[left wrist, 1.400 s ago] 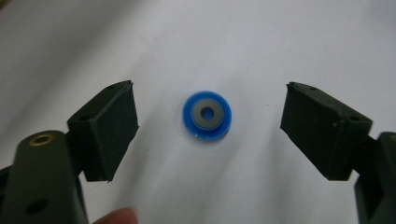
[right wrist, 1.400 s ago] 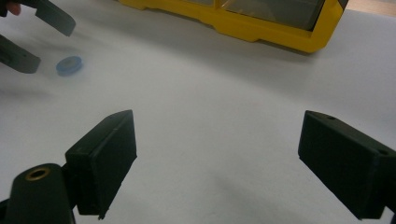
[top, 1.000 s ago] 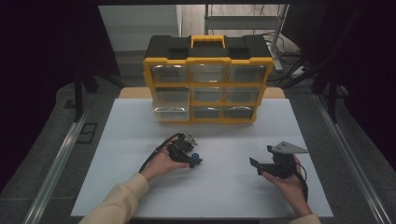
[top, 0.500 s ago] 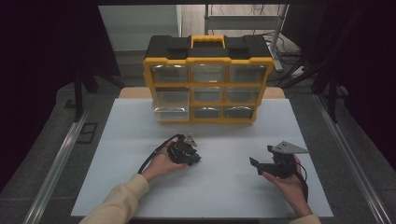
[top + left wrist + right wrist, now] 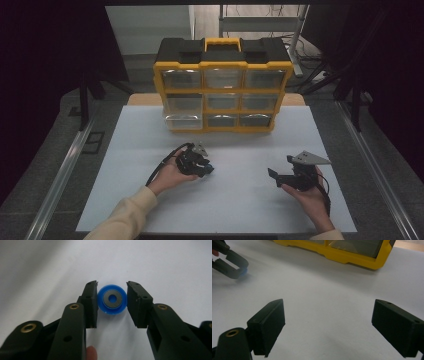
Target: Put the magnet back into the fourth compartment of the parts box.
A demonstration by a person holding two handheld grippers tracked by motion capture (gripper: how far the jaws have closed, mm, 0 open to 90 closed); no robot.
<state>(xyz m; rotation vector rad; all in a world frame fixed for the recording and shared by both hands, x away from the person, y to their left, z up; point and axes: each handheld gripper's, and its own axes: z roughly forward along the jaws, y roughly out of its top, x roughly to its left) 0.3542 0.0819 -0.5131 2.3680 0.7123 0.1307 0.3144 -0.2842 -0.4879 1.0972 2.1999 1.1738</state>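
Observation:
A small blue wheel [image 5: 111, 308] with a grey centre lies on the white table top [image 5: 235, 205]. My left gripper [image 5: 112, 291] points down at it, and its two black pads touch the wheel's sides; the jaws have just been closing onto it. In the high view the left gripper [image 5: 205, 169] is at the table's middle, held by a hand in a cream sleeve. My right gripper [image 5: 280, 169] hovers low at the right with its jaws wide open. In its own view the right gripper [image 5: 329, 315] has nothing between its pads, and the left gripper [image 5: 230, 263] shows far off.
A yellow and black drawer organiser [image 5: 222, 85] with clear drawers stands at the table's far edge, its base also in the right gripper view [image 5: 352, 252]. Metal rails [image 5: 60, 175] run along both sides of the table. Dark curtains surround the area.
The left gripper's jaws have narrowed around the blue wheel and the hand has settled slightly over it. The right gripper has stayed put.

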